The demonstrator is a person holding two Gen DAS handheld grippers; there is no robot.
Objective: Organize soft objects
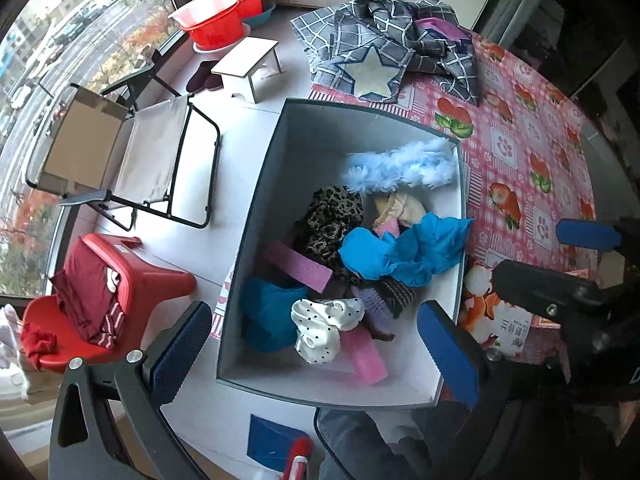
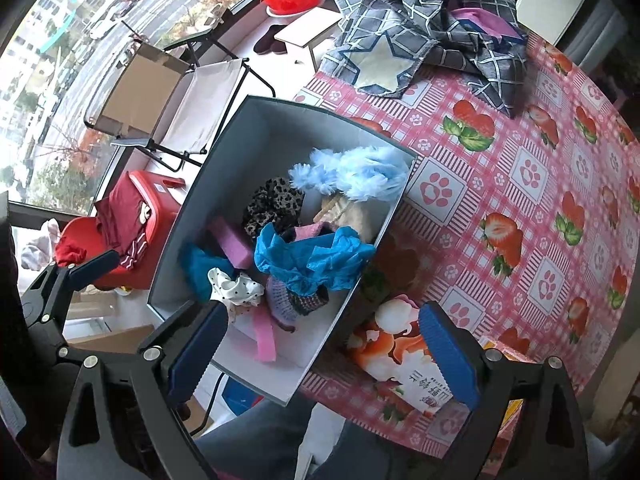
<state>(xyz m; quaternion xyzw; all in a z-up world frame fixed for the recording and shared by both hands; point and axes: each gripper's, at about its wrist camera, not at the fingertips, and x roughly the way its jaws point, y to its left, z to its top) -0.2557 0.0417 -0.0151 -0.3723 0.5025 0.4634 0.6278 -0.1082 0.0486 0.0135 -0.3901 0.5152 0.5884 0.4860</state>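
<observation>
Both the left gripper point(image 1: 316, 344) and right gripper point(image 2: 324, 354) hang with jaws released; the grey checked cloth point(image 2: 436, 36) at the counter's far edge looks limp and light, best pinched at a fold.

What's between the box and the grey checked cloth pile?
Only bare pink tablecloth between the box and the cloth pile, clearest in the right wrist view.

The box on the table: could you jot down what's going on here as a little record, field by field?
box: grey storage box, open top, at the table's edge
inside: fluffy light-blue piece, leopard-print cloth, bright blue cloth, polka-dot white cloth, pink foam blocks
outside the box: grey checked fabric with a star at the far side of the table
table cover: pink strawberry tablecloth
left gripper: open, empty, over the box
right gripper: open, empty
</observation>
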